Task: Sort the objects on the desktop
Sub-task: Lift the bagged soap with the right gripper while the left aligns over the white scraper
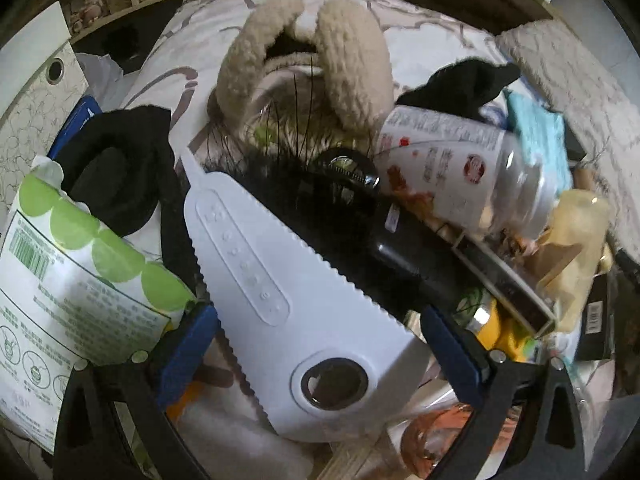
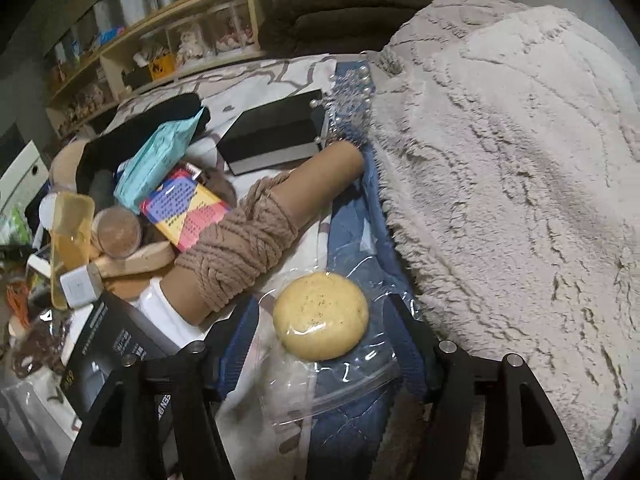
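Observation:
In the left wrist view a white plastic serrated knife point(image 1: 288, 304) with a round hole in its handle lies on the pile, pointing away. My left gripper point(image 1: 320, 344) stands open around its handle, and a gap shows between each blue pad and the knife's edges. In the right wrist view a round yellow speckled biscuit in a clear zip bag point(image 2: 320, 320) lies on blue quilted cloth point(image 2: 360, 420). My right gripper point(image 2: 322, 340) is open around it, with neither pad touching it.
Around the knife lie a black feathery brush point(image 1: 340, 208), a labelled white bottle point(image 1: 452, 176), a green-dotted packet point(image 1: 80, 272) and cream fleece earmuffs point(image 1: 304, 64). Left of the biscuit is a yarn-wrapped cardboard tube point(image 2: 256, 240). A grey fleece blanket point(image 2: 500, 160) fills the right.

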`<control>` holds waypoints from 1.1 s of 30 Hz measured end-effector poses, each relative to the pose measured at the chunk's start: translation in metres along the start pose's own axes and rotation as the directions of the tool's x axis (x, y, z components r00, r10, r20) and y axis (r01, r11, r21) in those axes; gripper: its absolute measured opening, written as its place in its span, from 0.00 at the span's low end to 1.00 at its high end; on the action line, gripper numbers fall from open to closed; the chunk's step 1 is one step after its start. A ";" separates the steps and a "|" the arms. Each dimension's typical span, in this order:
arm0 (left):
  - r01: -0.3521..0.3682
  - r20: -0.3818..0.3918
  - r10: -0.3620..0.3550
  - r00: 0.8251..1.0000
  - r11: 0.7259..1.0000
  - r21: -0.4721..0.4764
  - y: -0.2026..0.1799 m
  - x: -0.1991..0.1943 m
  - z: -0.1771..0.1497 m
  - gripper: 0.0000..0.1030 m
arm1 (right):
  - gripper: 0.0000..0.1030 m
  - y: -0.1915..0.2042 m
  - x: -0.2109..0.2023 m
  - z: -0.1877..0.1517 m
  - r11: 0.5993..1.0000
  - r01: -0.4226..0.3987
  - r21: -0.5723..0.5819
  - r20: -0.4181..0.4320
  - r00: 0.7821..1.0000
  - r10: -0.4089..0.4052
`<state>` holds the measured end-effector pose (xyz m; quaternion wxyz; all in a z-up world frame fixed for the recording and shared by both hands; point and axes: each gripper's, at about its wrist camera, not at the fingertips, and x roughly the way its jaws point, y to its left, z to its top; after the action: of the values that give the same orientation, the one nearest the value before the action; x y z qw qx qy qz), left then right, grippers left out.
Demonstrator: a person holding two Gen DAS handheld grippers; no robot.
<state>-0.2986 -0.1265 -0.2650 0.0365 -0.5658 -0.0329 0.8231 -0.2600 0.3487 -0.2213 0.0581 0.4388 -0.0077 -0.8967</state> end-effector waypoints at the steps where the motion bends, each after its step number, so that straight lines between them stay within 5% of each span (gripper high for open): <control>1: -0.007 -0.018 0.007 1.000 1.000 -0.013 0.001 0.003 0.001 0.99 | 0.72 -0.001 -0.001 0.000 1.000 0.004 0.006 0.005 1.000 -0.004; 4: 0.016 -0.121 -0.031 0.992 0.992 -0.121 0.006 0.019 0.001 0.99 | 0.83 -0.003 -0.004 0.001 1.000 0.015 0.023 0.015 1.000 -0.016; 12: 0.042 -0.110 -0.060 0.992 0.987 -0.155 0.003 0.011 -0.006 0.94 | 0.83 -0.016 -0.008 0.002 0.995 -0.022 0.094 0.032 0.999 0.019; 23: 0.182 0.114 -0.163 0.980 0.966 -0.182 0.018 -0.048 -0.011 0.92 | 0.83 -0.029 -0.016 0.002 0.981 -0.081 0.179 0.055 0.996 0.072; 33: 0.235 0.176 -0.204 0.963 0.956 -0.177 0.034 -0.072 -0.012 0.91 | 0.83 -0.049 -0.020 -0.004 0.923 -0.170 0.345 0.048 0.985 0.164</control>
<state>-0.2620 -0.1671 -0.2054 0.0694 -0.4933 -0.1796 0.8483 -0.2493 0.4000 -0.2111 0.0558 0.4319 -0.2041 -0.8768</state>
